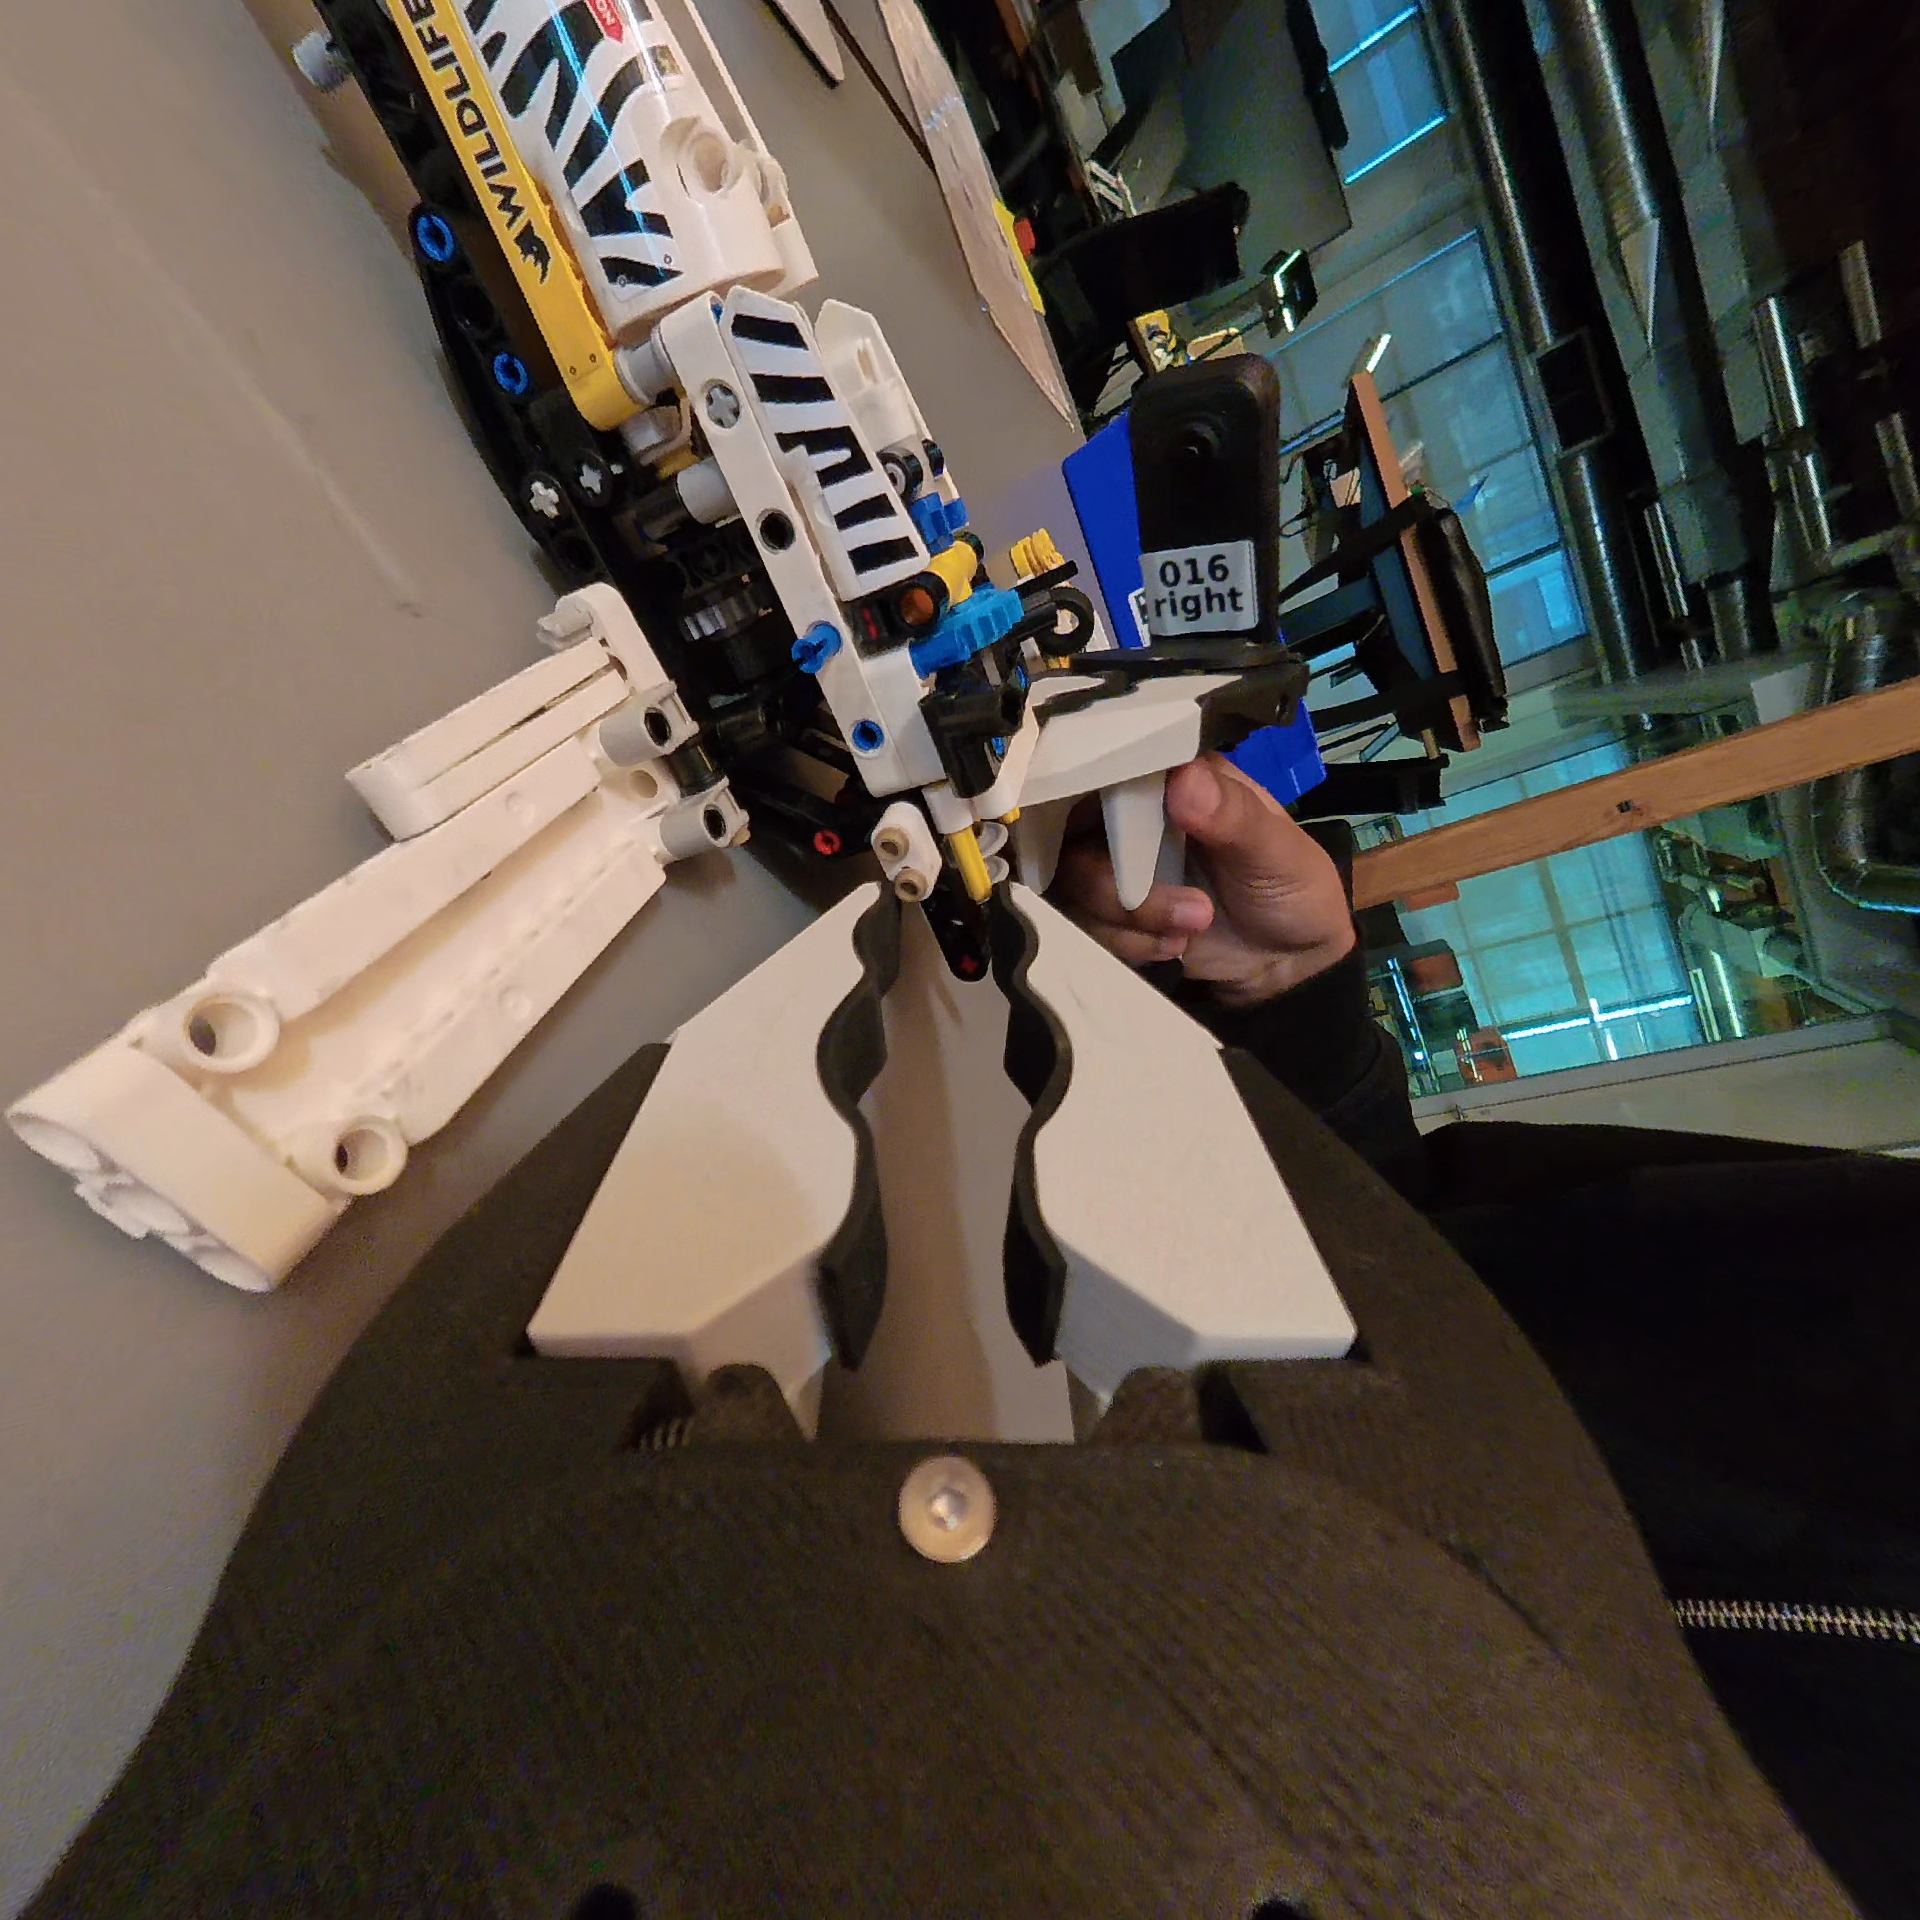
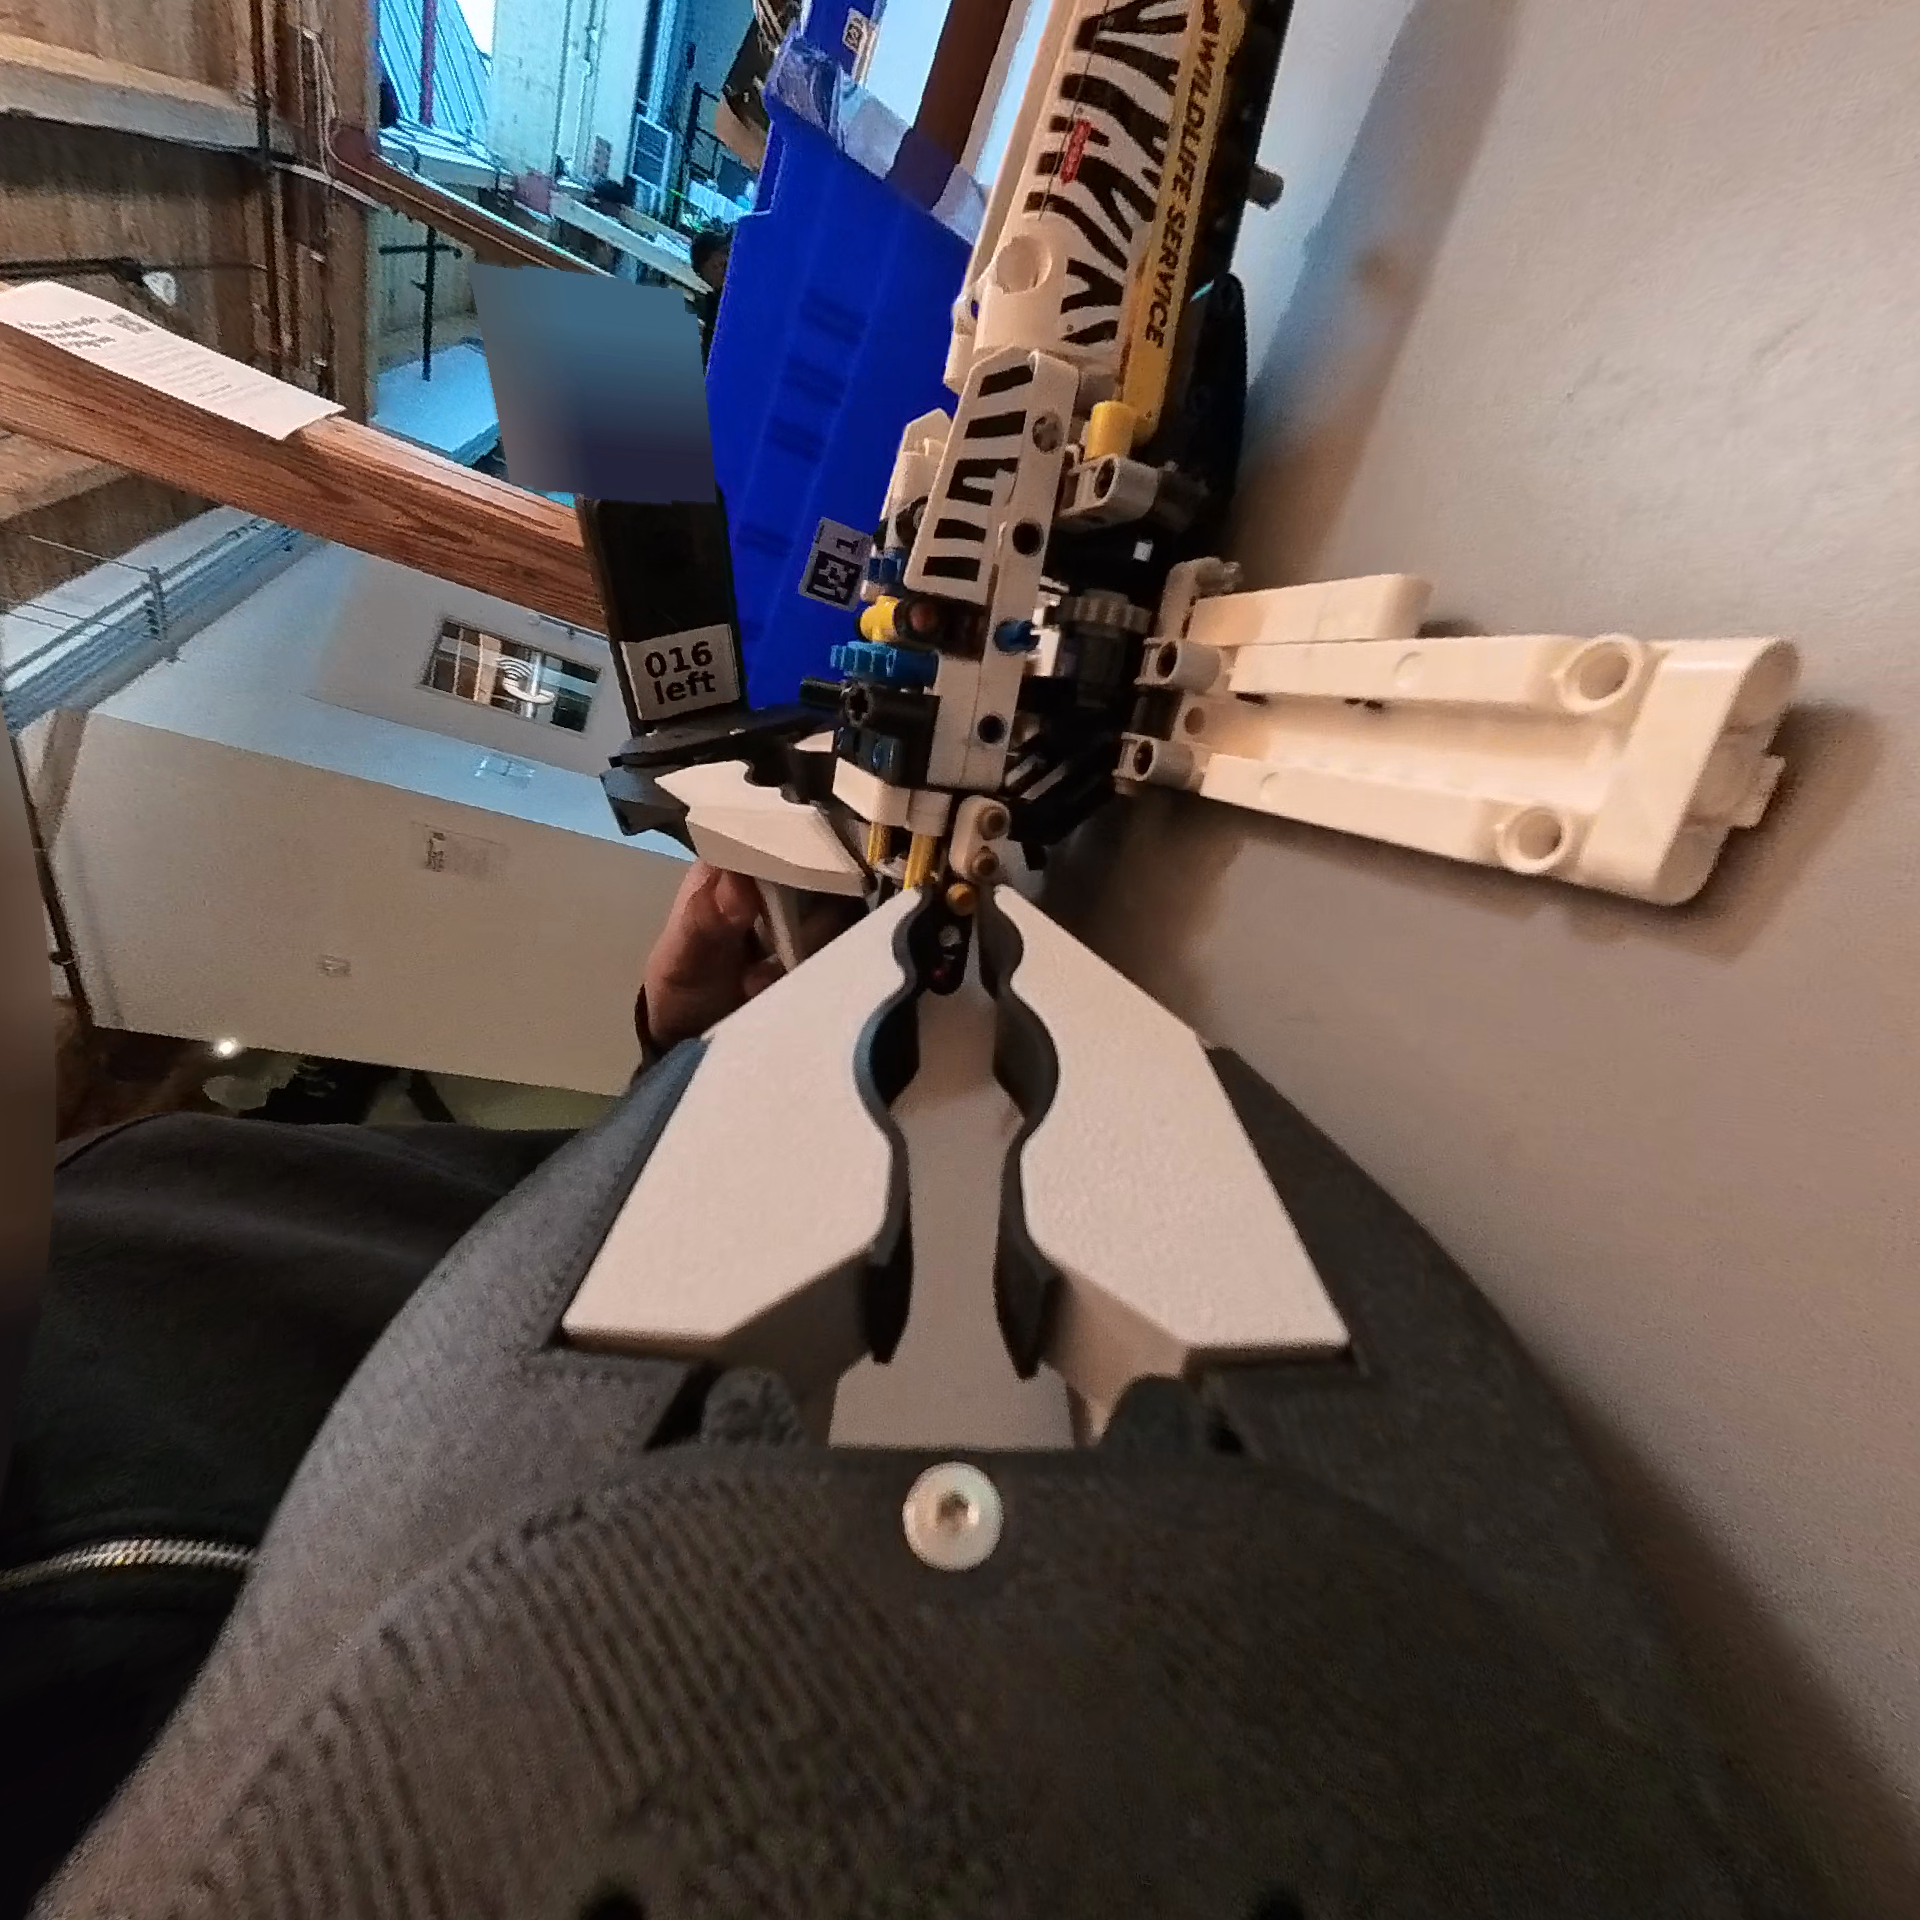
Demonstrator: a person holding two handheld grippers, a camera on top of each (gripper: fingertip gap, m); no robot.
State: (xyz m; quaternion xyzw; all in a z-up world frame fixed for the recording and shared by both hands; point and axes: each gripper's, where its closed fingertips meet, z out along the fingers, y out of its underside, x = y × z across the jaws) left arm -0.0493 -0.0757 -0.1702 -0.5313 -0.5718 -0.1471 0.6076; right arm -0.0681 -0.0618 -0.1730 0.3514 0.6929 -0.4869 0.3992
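Your left gripper point(image 1: 940, 925) and right gripper point(image 2: 951, 940) were each clamped on a black beam point(image 1: 961, 940) of the rigid, snap-fit brick model point(image 1: 790, 499); grip solid beams.

One brick-built toy vehicle point(image 1: 665, 343) with zebra stripes lies on one grey table point(image 1: 187, 540). Two grippers meet at its end, the left gripper point(image 1: 940, 914) and the right gripper point(image 2: 956, 925), each with two fingers. One blue bin point(image 2: 831, 343) stands behind, and one wooden beam point(image 2: 312, 468) crosses the background.
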